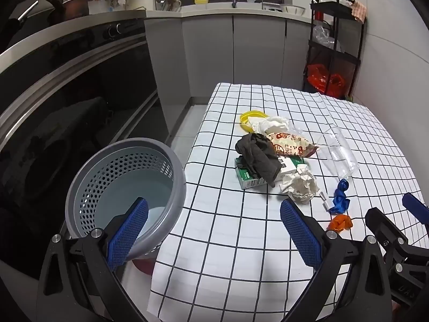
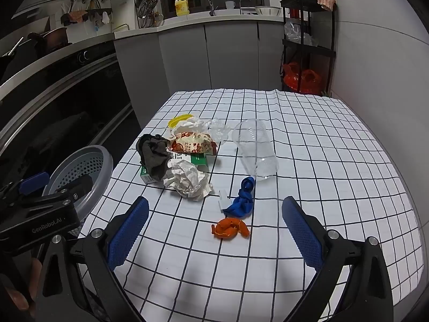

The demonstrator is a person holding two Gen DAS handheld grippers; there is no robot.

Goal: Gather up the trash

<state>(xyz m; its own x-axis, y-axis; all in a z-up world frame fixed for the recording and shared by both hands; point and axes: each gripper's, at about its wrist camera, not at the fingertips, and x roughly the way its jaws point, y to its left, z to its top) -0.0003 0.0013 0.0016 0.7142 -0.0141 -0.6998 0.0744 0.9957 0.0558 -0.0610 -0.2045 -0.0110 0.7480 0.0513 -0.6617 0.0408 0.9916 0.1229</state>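
Trash lies on the checked tablecloth (image 2: 308, 139): a crumpled white paper (image 2: 187, 181), a dark rag (image 2: 154, 153) on a green box (image 2: 199, 159), a snack wrapper (image 2: 194, 142), a clear plastic cup (image 2: 256, 147) on its side, a blue balloon (image 2: 241, 200), an orange balloon (image 2: 230, 228) and a yellow lid (image 2: 178, 119). A grey perforated bin (image 1: 120, 187) stands beside the table's left edge. My left gripper (image 1: 214, 230) is open and empty, over the bin's rim and the table edge. My right gripper (image 2: 214, 230) is open and empty, just before the orange balloon.
A dark oven front (image 1: 67, 102) runs along the left. Grey cabinets and a counter with a sink (image 2: 214, 13) stand behind the table. A black shelf cart (image 2: 308, 40) with red bags stands at the back right. A small white piece (image 2: 222, 201) lies by the blue balloon.
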